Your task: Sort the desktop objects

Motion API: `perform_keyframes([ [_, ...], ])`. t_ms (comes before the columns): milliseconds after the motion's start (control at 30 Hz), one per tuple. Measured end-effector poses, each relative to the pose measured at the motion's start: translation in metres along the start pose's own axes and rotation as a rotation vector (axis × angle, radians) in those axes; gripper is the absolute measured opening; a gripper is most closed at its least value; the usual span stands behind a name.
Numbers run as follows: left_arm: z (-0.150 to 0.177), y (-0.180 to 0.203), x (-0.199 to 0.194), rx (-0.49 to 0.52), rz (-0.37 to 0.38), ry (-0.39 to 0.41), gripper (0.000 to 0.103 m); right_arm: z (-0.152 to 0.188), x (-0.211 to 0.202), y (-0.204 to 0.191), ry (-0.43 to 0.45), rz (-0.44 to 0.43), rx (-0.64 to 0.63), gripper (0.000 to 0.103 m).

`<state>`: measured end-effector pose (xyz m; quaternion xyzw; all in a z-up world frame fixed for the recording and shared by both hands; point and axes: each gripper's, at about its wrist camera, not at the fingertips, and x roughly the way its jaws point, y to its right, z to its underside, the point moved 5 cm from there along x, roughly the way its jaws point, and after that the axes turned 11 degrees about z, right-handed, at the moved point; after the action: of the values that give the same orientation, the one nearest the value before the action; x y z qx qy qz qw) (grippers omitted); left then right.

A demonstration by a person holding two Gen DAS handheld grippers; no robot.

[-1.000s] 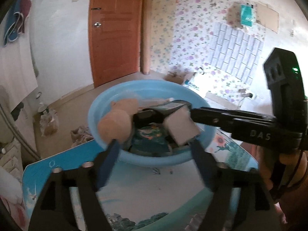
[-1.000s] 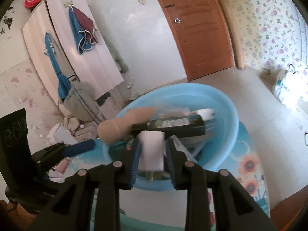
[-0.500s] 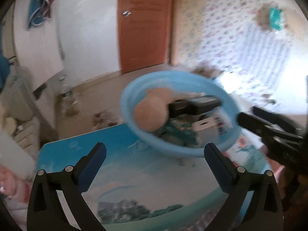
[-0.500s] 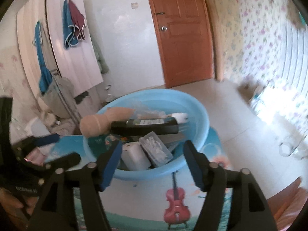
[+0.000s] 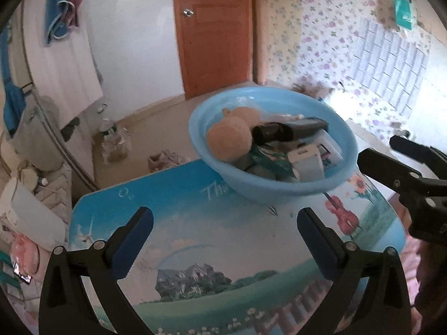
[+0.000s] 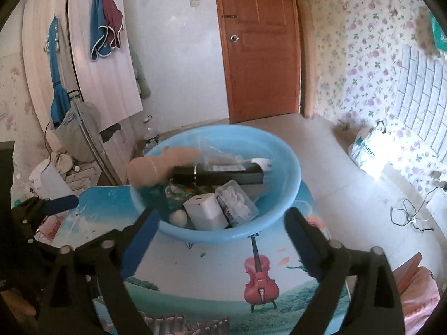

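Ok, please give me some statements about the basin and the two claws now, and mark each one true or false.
1. Both claws are open and hold nothing. True: left claw, right claw.
2. The white box lies inside the blue basin. True.
3. The basin stands on the floor. False: it stands on the picture table.
4. The black tube is in the right claw. False: it lies in the basin.
5. The door is open. False: it is shut.

A lived-in home room: floral wallpaper [image 6: 363, 64], wooden door [image 6: 259, 44], towels [image 6: 104, 28] on hooks
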<state>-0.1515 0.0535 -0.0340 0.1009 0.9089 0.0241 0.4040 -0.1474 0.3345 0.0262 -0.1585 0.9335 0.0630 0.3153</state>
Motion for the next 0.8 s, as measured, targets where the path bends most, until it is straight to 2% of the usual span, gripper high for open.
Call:
perform_keyframes([
  [100, 0.000, 0.001, -0.003, 0.028, 0.000, -0.015, 0.103, 0.001, -0.011, -0.001, 0.027, 0.011, -0.004, 0.103],
  [267, 0.003, -0.001, -0.011, -0.011, 0.020, 0.004, 0.103, 0.004, -0.021, -0.004, 0.039, 0.030, -0.018, 0.103],
  [400, 0.005, 0.003, -0.018, -0.032, 0.112, 0.036, 0.103, 0.007, -0.025, -0.002, 0.033, 0.038, -0.015, 0.103],
  [533, 0.007, 0.009, -0.028, -0.032, 0.071, 0.082, 0.103, 0.009, -0.029, 0.006, 0.040, 0.049, 0.017, 0.103],
  [633, 0.008, 0.013, -0.038, -0.011, 0.068, 0.130, 0.103, 0.009, -0.031, 0.013, 0.041, 0.059, 0.032, 0.103],
  [700, 0.007, 0.012, -0.047, -0.006, 0.034, 0.166, 0.103, 0.010, -0.032, 0.016, 0.041, 0.056, 0.044, 0.103],
  [800, 0.003, 0.010, -0.050, -0.018, 0.033, 0.174, 0.103, 0.012, -0.031, 0.019, 0.037, 0.055, 0.048, 0.103],
])
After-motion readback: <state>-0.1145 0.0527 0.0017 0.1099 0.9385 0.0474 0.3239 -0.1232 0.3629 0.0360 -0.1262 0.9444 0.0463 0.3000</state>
